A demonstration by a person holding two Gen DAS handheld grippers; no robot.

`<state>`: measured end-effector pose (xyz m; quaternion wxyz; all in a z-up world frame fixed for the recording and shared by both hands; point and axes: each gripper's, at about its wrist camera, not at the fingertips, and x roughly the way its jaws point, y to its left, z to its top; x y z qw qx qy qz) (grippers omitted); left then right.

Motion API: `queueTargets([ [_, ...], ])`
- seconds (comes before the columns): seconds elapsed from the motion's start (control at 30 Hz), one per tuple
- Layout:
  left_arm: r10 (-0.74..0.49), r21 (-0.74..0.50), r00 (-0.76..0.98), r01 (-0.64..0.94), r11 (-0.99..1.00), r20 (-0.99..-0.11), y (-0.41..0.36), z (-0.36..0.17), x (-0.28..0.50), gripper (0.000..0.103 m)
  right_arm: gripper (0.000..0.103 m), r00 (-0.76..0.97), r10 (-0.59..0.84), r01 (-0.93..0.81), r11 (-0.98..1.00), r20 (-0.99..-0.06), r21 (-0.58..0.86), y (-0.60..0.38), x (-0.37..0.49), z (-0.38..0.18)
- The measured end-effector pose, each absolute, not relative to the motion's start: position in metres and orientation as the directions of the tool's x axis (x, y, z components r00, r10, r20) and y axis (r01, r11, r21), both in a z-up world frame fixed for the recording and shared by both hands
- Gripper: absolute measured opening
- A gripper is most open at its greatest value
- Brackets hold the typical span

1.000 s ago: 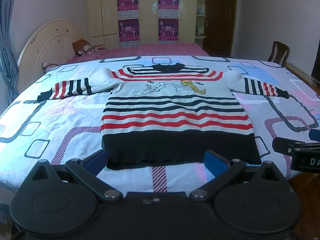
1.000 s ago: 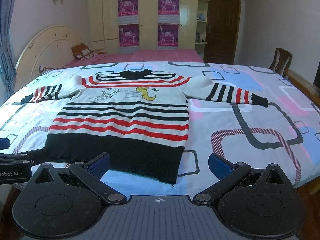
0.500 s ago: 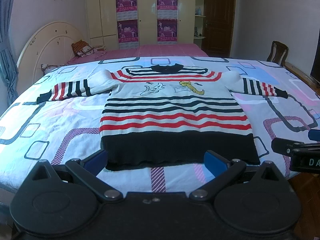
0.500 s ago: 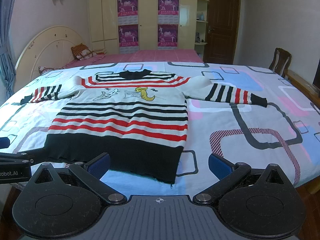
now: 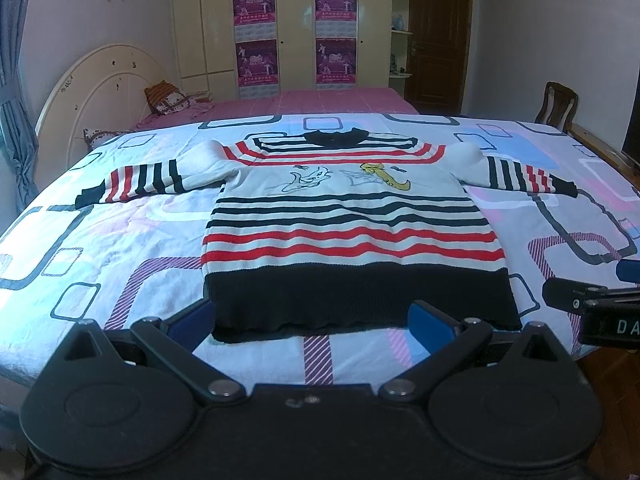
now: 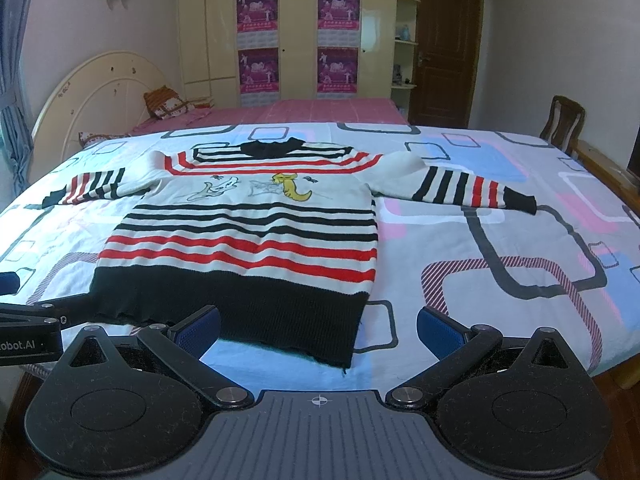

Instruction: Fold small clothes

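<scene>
Your knitted sweater (image 5: 352,224) lies flat and face up on the bed (image 5: 120,248), spread over a smooth printed sheet of rounded rectangles in grey, pink and blue. The knit is ribbed and thick: cream body, narrow black and red stripes, a wide black hem band nearest you, a black collar at the far end. Both sleeves stretch straight out sideways, each striped and ending in a black cuff. A cartoon print with a yellow figure sits across the chest. Your left gripper (image 5: 310,318) hangs just short of the hem, its jaws released wide, the blue textured pads (image 5: 426,316) flanking the hem's middle without touching cloth. Your right gripper (image 6: 318,328) is likewise spread wide and holds nothing, lined up with the sweater's (image 6: 240,240) right bottom corner, where a loose thread trails. Behind the bed stand a curved cream headboard (image 6: 92,96), a panelled wardrobe (image 6: 296,28) with glossy purple posters, and a wooden chair (image 6: 562,122).
</scene>
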<state>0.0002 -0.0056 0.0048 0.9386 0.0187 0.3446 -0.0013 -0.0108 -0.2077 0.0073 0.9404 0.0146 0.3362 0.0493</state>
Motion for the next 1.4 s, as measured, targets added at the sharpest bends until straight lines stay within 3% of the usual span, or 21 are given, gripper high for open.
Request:
queueTargets([
  [1.0, 0.015, 0.038, 0.758, 0.013, 0.999, -0.652, 0.002, 0.005, -0.001, 0.103, 0.103, 0.770, 0.102, -0.076, 0.995, -0.630, 0.069, -0.207, -0.005, 0.006],
  [1.4, 0.000, 0.043, 0.757, 0.037, 0.998, -0.653, 0.006, 0.006, 0.043, 0.103, 0.103, 0.767, 0.080, -0.053, 0.997, -0.637, 0.061, -0.200, 0.036, 0.002],
])
